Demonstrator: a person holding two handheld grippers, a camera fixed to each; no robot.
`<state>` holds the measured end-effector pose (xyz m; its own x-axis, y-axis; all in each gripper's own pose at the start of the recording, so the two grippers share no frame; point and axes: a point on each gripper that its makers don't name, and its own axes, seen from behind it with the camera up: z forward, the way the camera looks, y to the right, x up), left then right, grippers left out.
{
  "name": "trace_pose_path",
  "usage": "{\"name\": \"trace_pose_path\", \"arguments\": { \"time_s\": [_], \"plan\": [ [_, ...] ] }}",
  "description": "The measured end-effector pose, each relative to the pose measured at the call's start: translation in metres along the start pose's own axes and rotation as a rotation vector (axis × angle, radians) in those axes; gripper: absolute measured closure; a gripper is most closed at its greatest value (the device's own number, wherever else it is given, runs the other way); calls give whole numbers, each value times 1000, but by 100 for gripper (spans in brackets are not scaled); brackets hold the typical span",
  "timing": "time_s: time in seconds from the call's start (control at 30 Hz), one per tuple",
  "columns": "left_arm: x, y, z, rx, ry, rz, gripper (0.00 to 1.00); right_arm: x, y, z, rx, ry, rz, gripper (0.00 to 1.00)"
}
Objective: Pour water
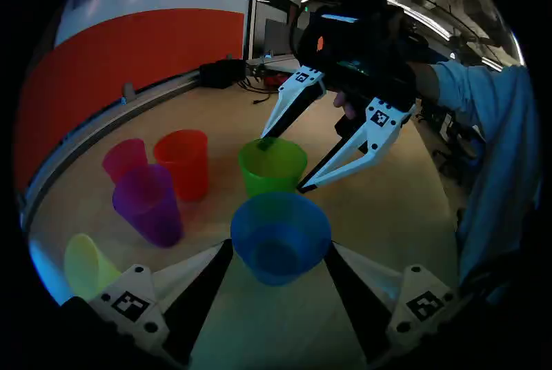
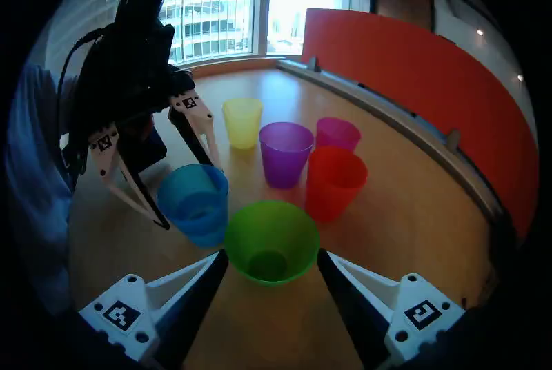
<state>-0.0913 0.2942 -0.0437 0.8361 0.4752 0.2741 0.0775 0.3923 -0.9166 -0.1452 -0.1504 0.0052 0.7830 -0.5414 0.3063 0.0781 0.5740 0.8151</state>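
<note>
The left gripper [image 1: 278, 249] has its fingers spread to either side of the blue cup [image 1: 279, 232], and the right gripper [image 2: 271, 254] brackets the green cup [image 2: 269, 235] in the same manner. In each case the fingertips look to meet the cup's wall, but I cannot tell whether they press on it. The two cups stand just beside one another on the wooden desk [image 2: 386, 232], probably so that one can be tipped into the other with only a short lift. The fingers take each cup across its width, low on the wall, which would leave the mouth free for pouring. Both cups stand upright, long axis vertical, open mouth upward and tapering to a narrower base. Whether either holds water is hard to judge. The purple cup [image 2: 284, 152], red cup [image 2: 333, 180], pink cup [image 2: 338, 132] and yellow cup [image 2: 241, 121] stand clustered near them, untouched.
</note>
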Motion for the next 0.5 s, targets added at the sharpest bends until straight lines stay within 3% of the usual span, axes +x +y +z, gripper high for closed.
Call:
{"name": "trace_pose_path", "arguments": {
  "time_s": [0.2,0.33,0.5],
  "plan": [
    [0,-1,2,5,-2,-2,8,1,1,-1,-1,0,-1,0],
    [-2,0,4,3,-6,1,17,0,2,-1,-3,1,-1,0],
    [-2,0,4,4,-5,7,17,0,1,-1,-2,2,1,0]
  ]
}}
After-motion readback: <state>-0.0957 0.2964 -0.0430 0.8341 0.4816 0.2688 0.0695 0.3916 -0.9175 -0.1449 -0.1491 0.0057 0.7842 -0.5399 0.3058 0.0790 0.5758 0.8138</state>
